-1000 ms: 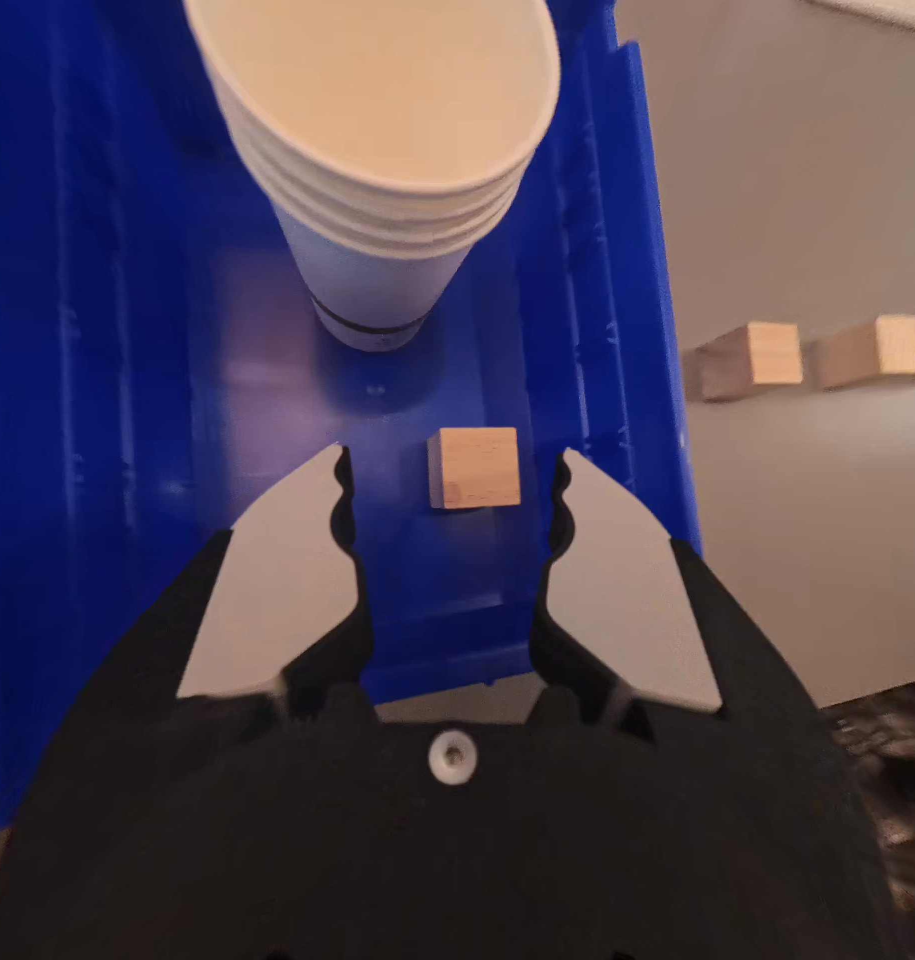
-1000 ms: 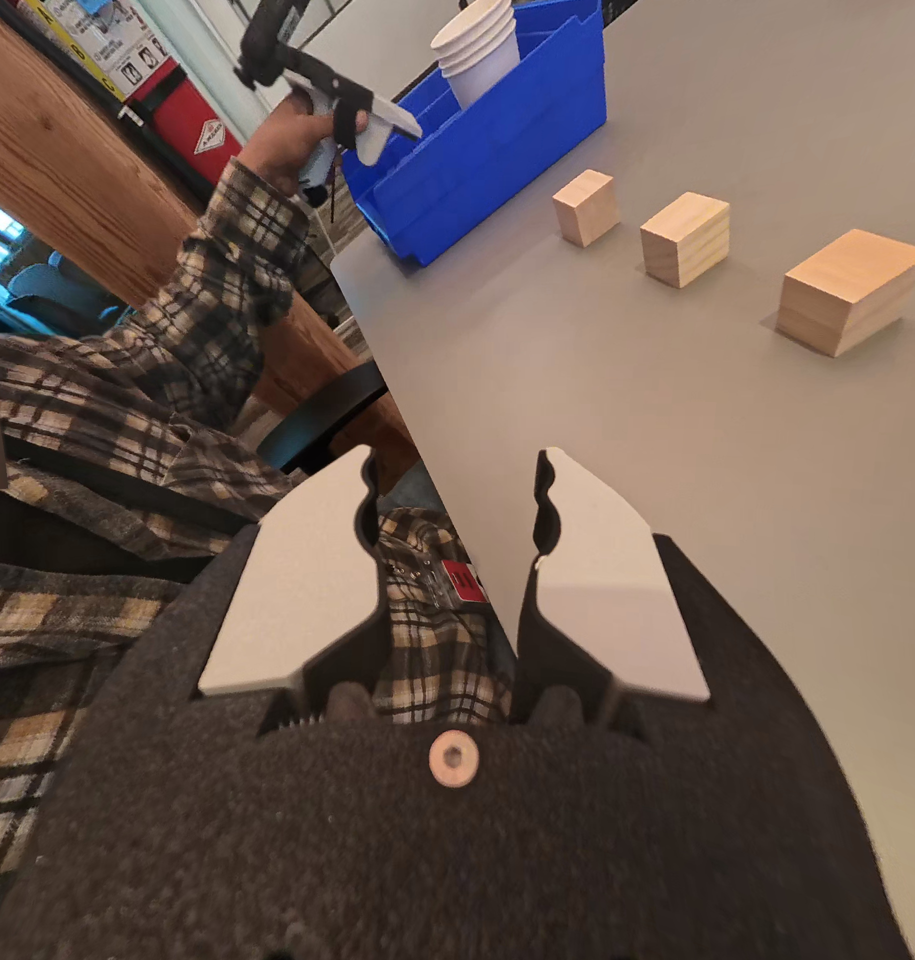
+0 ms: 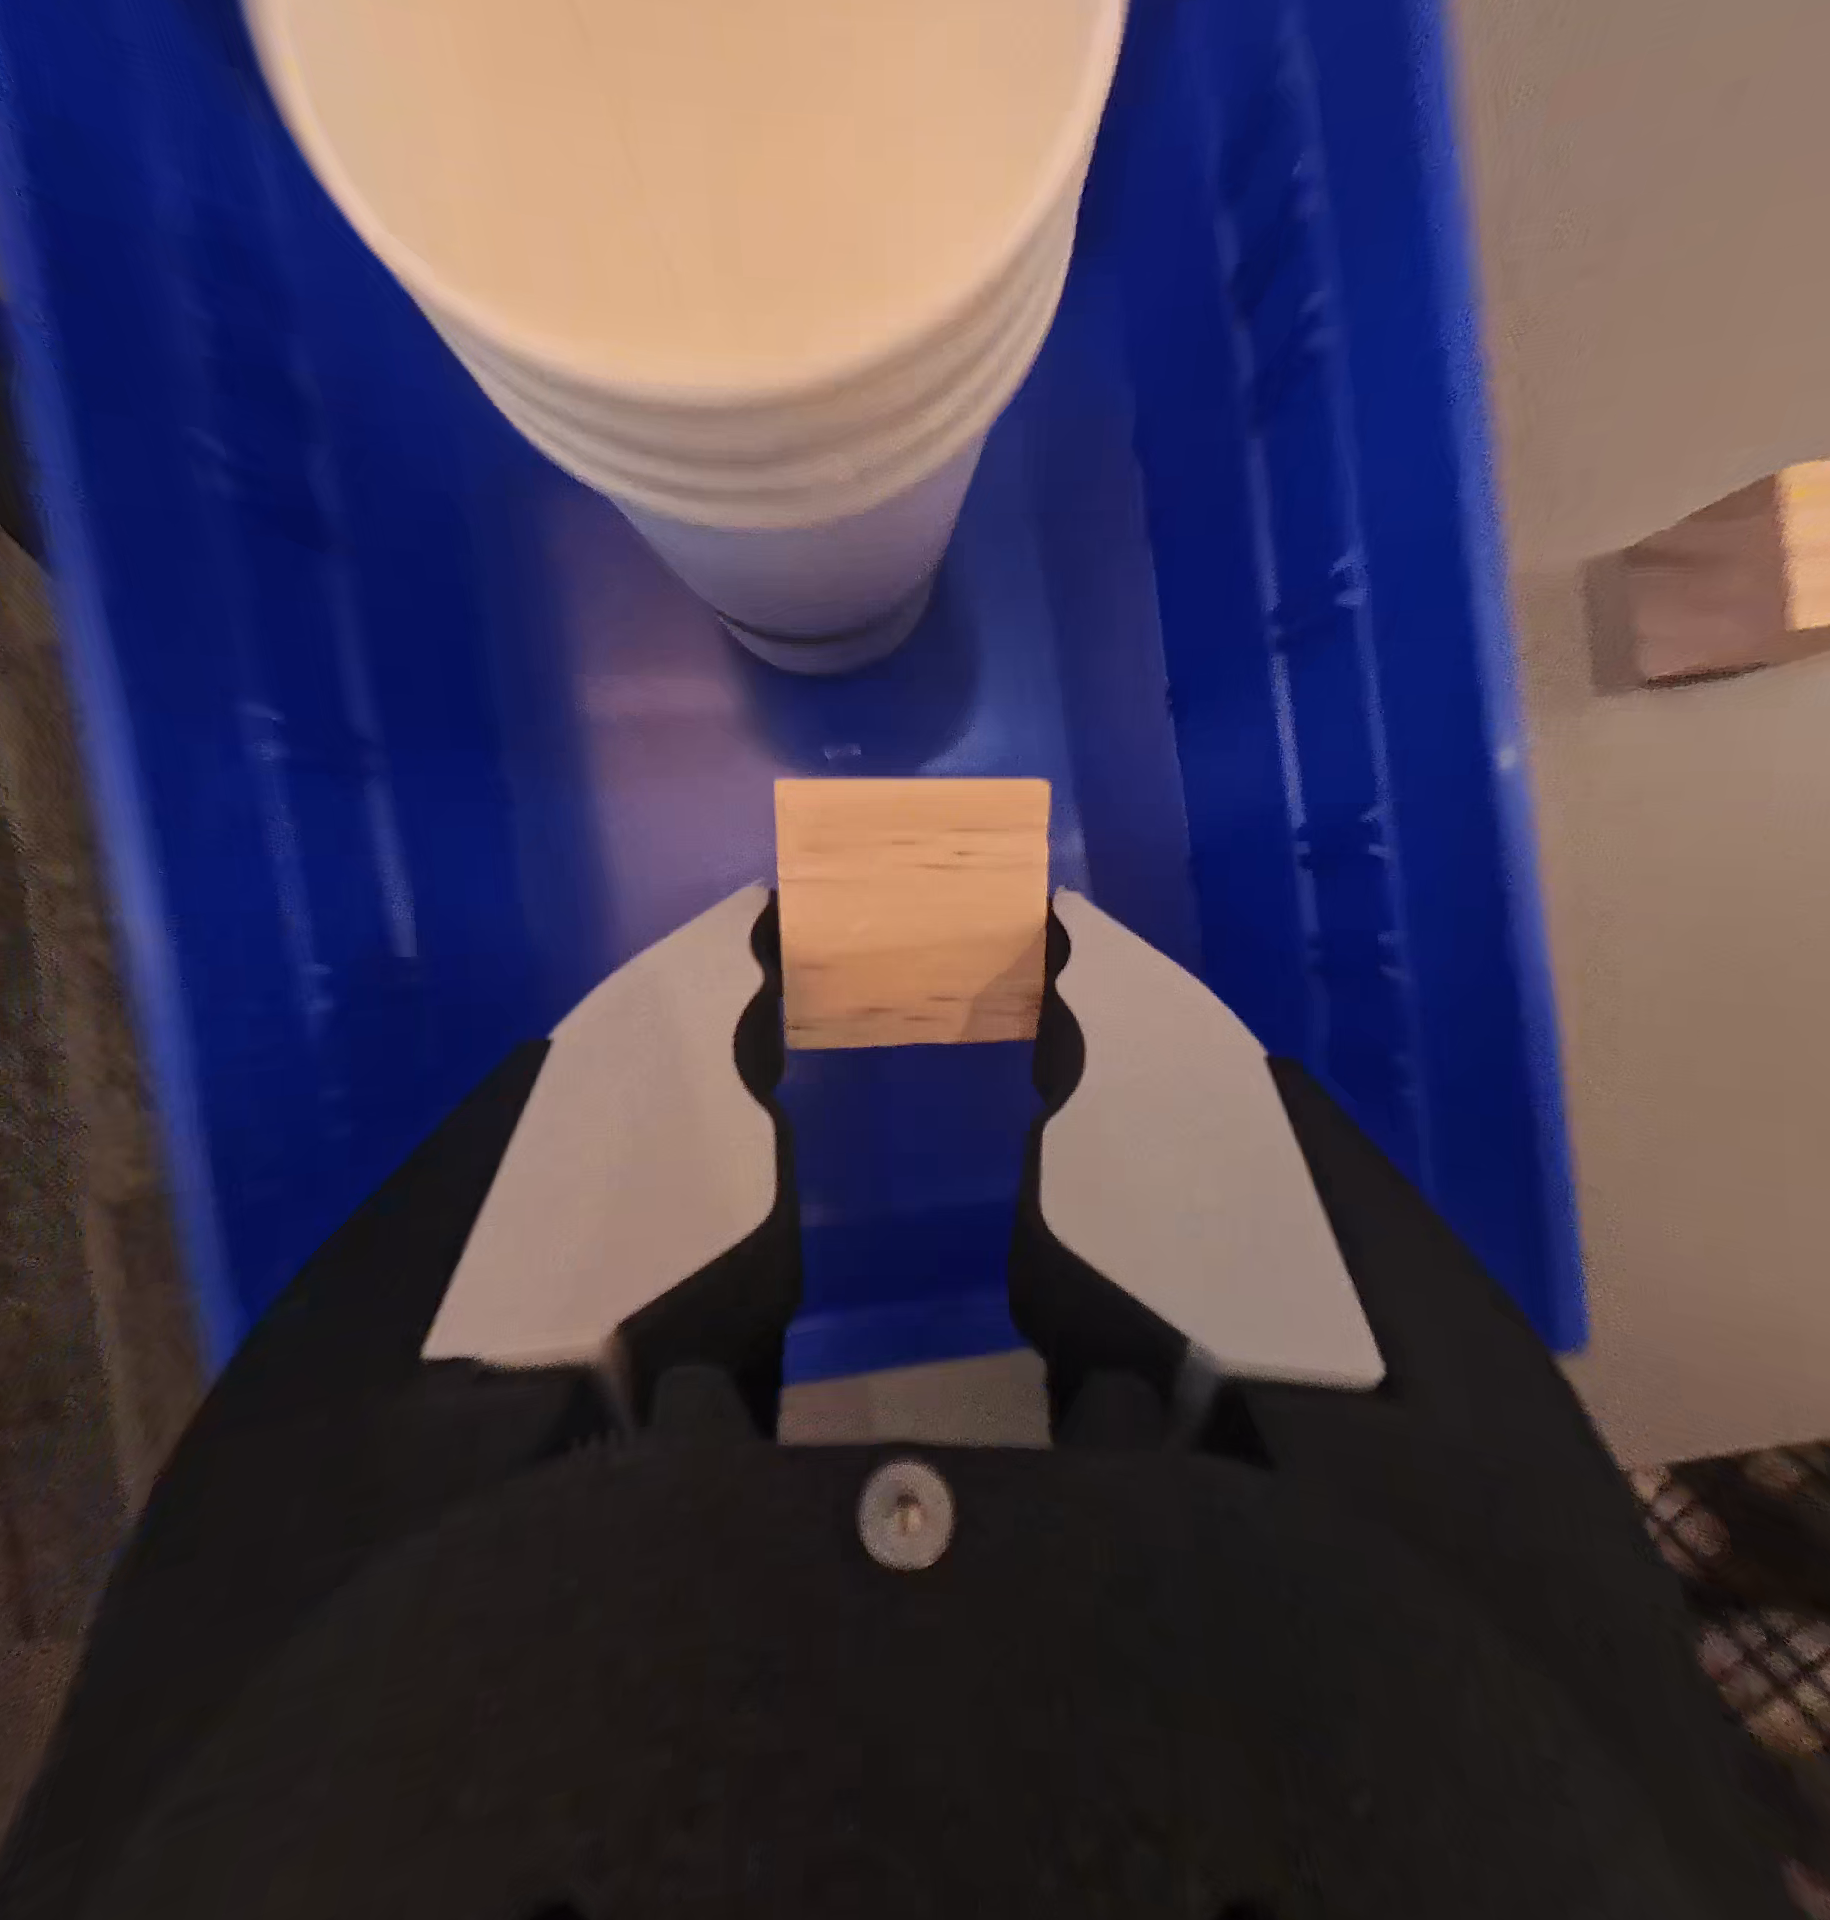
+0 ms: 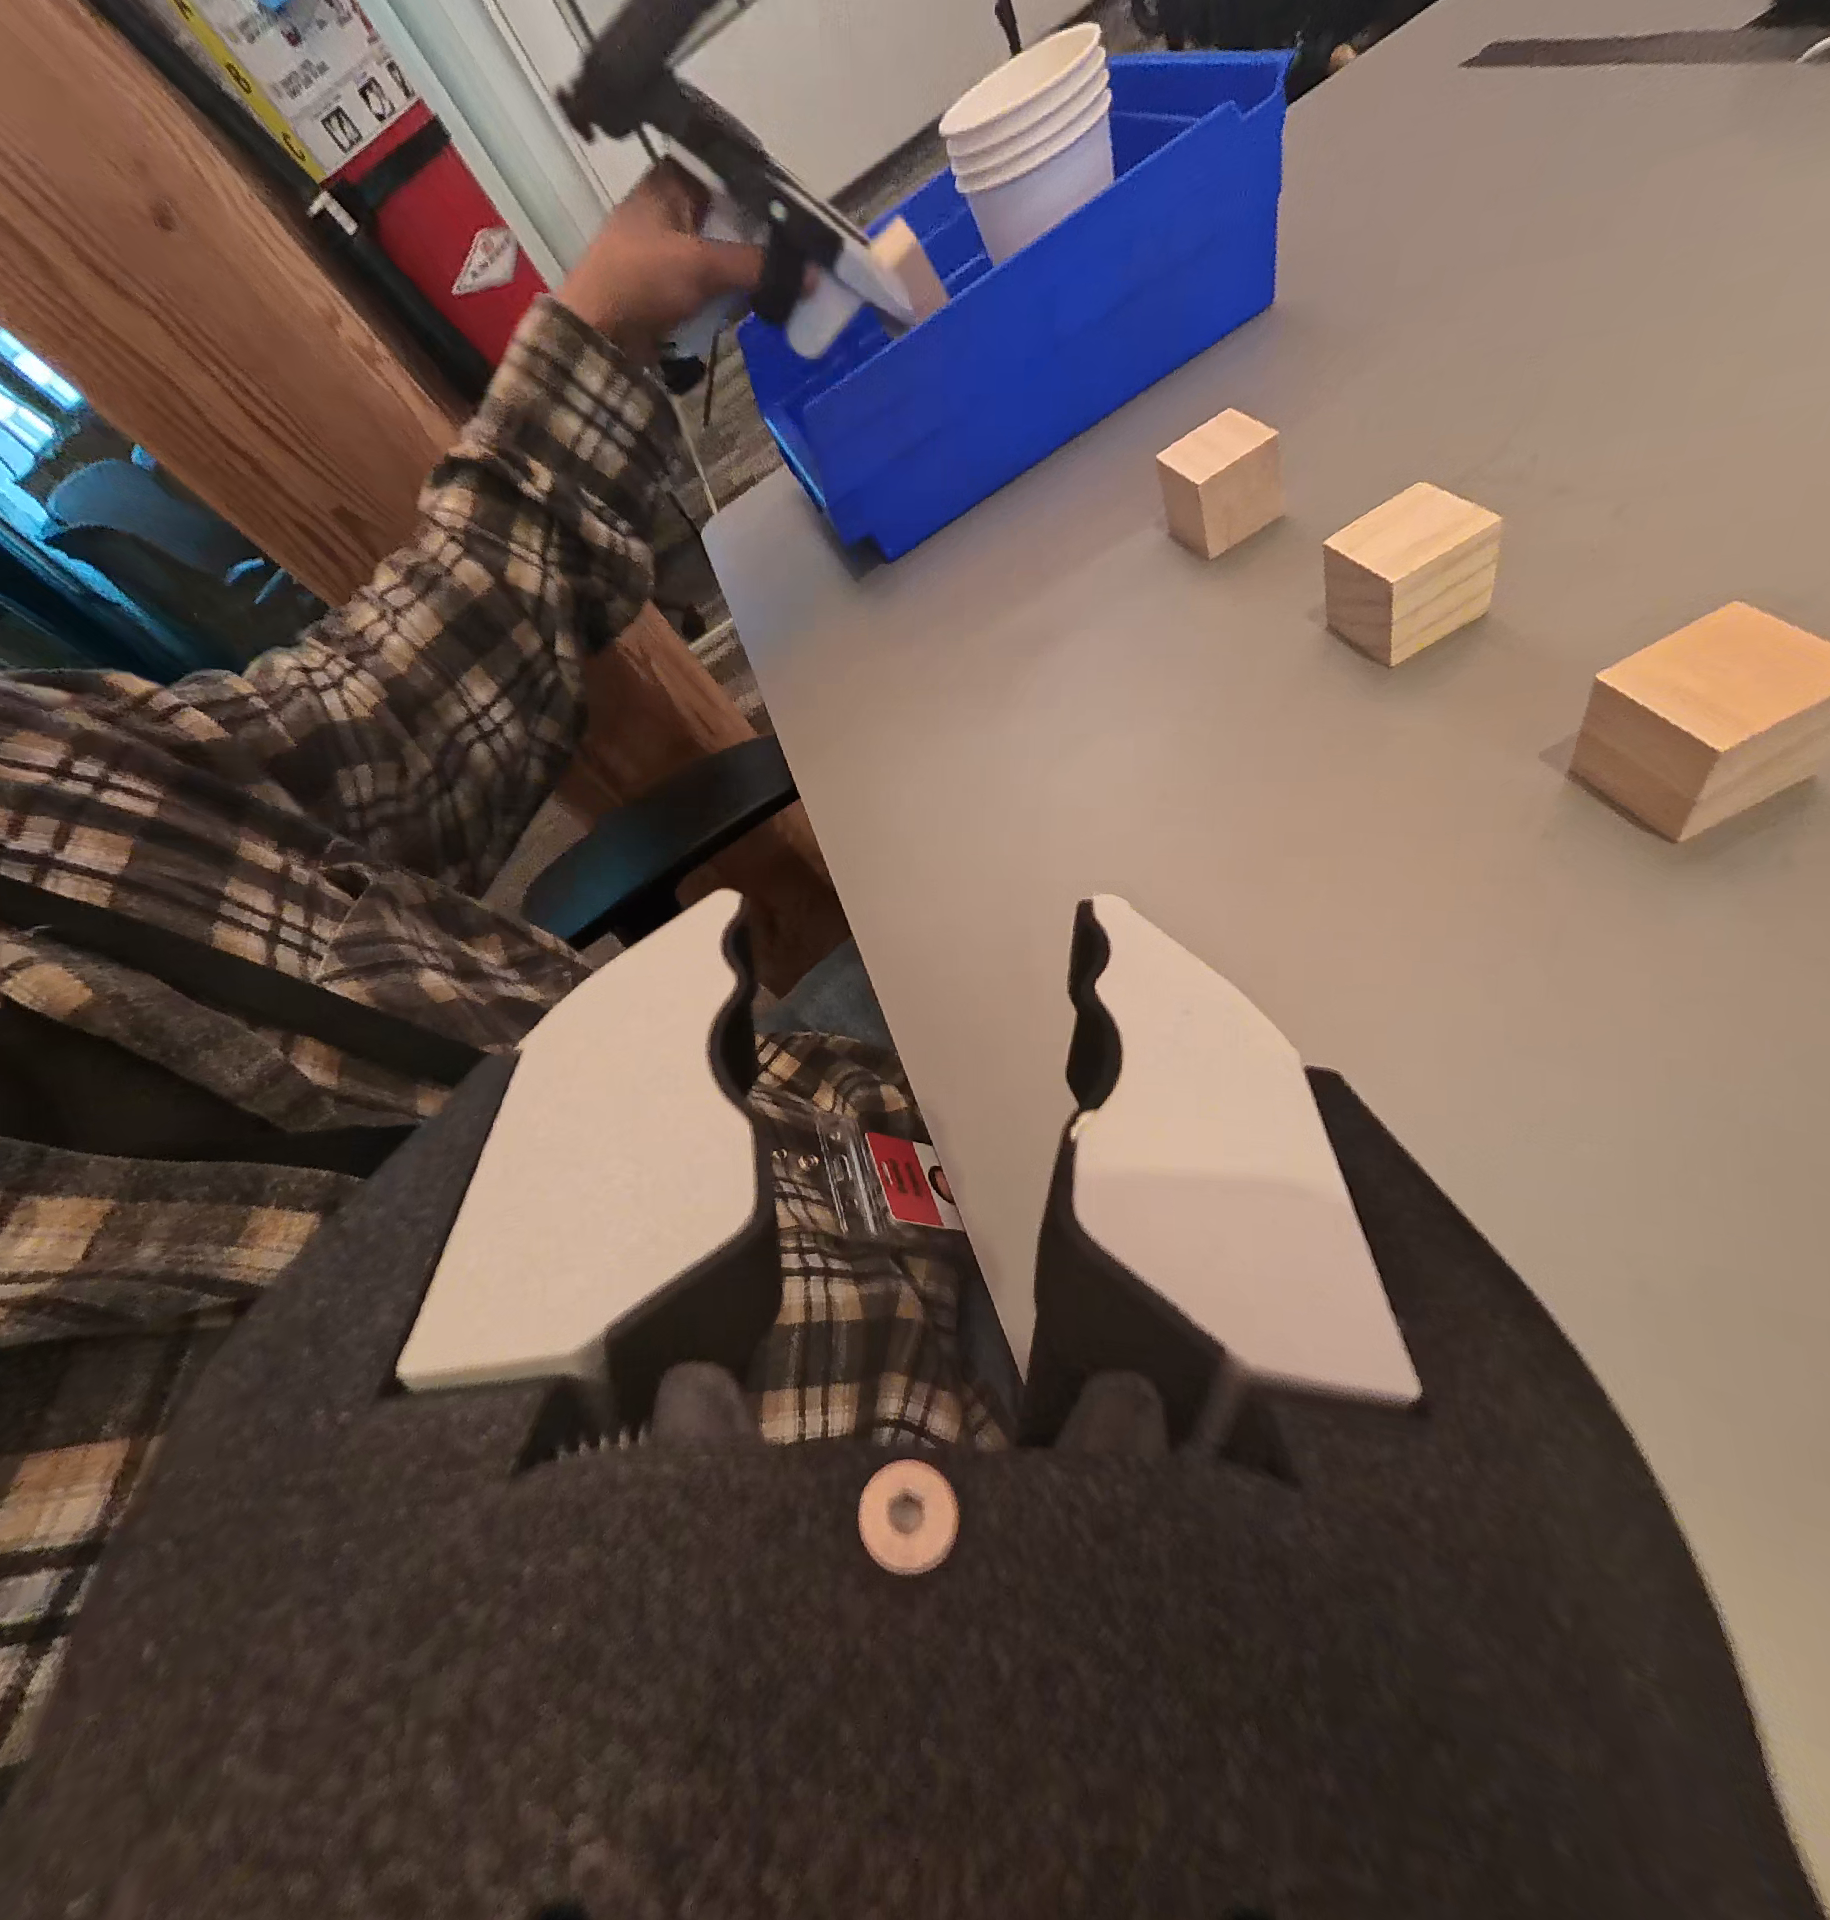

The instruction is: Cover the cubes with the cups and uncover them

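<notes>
my left gripper (image 3: 913,925) pinches a small pale wooden cube (image 3: 911,883) over the blue plastic bin (image 3: 1410,727); my right gripper (image 4: 909,920) hangs spread, holding nothing.

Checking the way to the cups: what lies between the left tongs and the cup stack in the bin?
In the left wrist view, only the wooden cube gripped by the left tongs, then bare blue bin floor up to the cup stack.

Between the left gripper's (image 3: 913,914) matt pale fingers (image 3: 630,1122) sits a bare wood cube (image 3: 911,904), grain showing. Ahead of it stand smooth white paper cups (image 3: 745,312) in a glossy blue plastic bin (image 3: 1410,831). The desk (image 4: 1306,935) is matt grey.
</notes>
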A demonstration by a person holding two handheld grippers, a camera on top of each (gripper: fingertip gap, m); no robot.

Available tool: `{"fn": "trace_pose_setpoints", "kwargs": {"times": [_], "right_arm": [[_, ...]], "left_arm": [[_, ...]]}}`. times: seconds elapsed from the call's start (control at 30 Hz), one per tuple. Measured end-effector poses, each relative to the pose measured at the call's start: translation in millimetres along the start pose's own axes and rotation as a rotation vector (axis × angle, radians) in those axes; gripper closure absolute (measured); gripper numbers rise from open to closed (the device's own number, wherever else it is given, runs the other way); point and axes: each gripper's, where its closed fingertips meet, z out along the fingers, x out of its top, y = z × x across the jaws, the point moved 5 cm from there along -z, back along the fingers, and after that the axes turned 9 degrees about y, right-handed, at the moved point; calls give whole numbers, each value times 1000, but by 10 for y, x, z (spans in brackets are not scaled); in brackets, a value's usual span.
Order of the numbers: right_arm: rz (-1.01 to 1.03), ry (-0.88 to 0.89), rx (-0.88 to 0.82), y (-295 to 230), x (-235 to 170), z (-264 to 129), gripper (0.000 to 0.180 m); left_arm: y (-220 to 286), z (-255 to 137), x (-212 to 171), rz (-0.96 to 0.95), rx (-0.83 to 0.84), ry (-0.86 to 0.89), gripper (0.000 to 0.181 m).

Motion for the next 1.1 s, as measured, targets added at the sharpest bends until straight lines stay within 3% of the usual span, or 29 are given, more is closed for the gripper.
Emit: {"fn": "trace_pose_setpoints", "kwargs": {"times": [0.1, 0.23, 0.33, 0.47, 0.6, 0.73, 0.87, 1.1], "right_arm": [[23, 31, -4, 56, -60, -68, 122], [61, 53, -11, 122, -176, -160, 122], [78, 63, -37, 146, -246, -290, 123], [100, 104, -97, 171, -309, -550, 123], [121, 131, -153, 183, -391, -784, 123], [144, 147, -187, 200, -474, -948, 123], [161, 162, -210, 240, -522, -1070, 123], [175, 160, -207, 324, -541, -1102, 123]], "left_arm": [[177, -390, 393, 106, -68, 99, 136], [1016, -584, 993, 387, -155, 114, 136], [1947, -457, 1366, 573, -285, 101, 136], [3214, -7, 1606, 803, -456, 39, 136], [4294, 511, 1566, 971, -623, -30, 136], [4972, 979, 1294, 1102, -754, -127, 136], [5284, 1305, 1048, 1156, -807, -184, 136], [5380, 1560, 879, 1166, -836, -236, 136]]}}
